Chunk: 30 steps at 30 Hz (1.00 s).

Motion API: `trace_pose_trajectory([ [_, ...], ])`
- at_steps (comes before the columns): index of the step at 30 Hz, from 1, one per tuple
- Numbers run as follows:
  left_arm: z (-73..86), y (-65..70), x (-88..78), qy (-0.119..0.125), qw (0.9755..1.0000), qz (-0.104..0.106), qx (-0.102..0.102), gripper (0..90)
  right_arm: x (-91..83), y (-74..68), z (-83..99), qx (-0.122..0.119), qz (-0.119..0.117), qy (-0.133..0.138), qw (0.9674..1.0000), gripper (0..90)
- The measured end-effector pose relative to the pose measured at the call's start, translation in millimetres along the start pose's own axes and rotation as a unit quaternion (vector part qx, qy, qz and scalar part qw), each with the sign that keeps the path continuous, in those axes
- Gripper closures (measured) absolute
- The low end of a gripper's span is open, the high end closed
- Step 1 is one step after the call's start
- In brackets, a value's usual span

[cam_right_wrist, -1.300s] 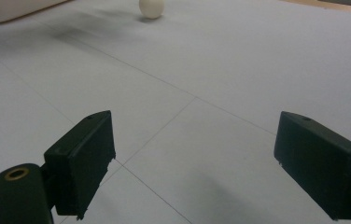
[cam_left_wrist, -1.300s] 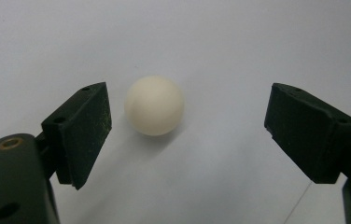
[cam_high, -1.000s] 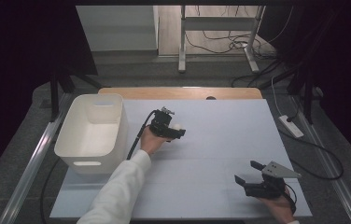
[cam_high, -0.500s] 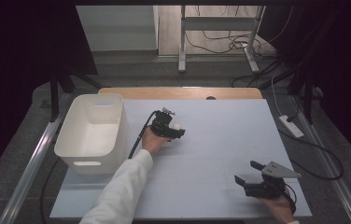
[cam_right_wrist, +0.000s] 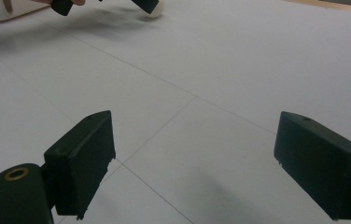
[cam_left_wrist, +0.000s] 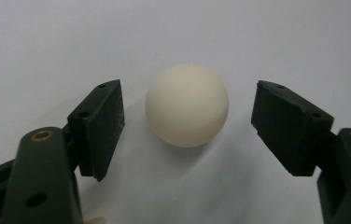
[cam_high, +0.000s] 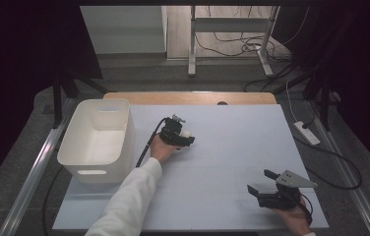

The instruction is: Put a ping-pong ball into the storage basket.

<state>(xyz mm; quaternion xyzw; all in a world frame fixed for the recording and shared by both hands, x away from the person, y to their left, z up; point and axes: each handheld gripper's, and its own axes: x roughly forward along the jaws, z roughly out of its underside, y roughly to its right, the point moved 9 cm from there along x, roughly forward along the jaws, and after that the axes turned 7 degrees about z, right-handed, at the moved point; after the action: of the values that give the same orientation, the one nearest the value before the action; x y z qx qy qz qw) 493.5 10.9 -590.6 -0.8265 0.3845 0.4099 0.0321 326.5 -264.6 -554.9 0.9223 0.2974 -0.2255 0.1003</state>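
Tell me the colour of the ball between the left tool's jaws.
Cream-white, plain small round ball; clearest in the left gripper view.

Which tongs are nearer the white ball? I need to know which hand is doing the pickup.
Left. The left tongs have the ball between their jaws, which have just been closing but are not touching it. The right tongs sit far off at the table's near right corner.

Dim, dark surroundings — table point(cam_high: 232, 147) evenly lit from above; soft shadows; close views slightly soft.
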Motion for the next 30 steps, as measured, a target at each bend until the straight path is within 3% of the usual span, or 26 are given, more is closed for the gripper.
trace_pose_trajectory([
  [17, -0.7, 0.7, 5.8, 0.002, 0.9999, 0.013, 0.001, 49.8, -0.4, 1.2, 0.4, 0.001, 0.002, -0.002, 1.0, 12.3],
  [30, -3.4, 4.2, 2.2, 0.007, 0.9999, 0.012, 0.006, 51.0, -0.8, 2.1, 0.4, 0.002, 0.004, -0.002, 1.0, 12.3],
])
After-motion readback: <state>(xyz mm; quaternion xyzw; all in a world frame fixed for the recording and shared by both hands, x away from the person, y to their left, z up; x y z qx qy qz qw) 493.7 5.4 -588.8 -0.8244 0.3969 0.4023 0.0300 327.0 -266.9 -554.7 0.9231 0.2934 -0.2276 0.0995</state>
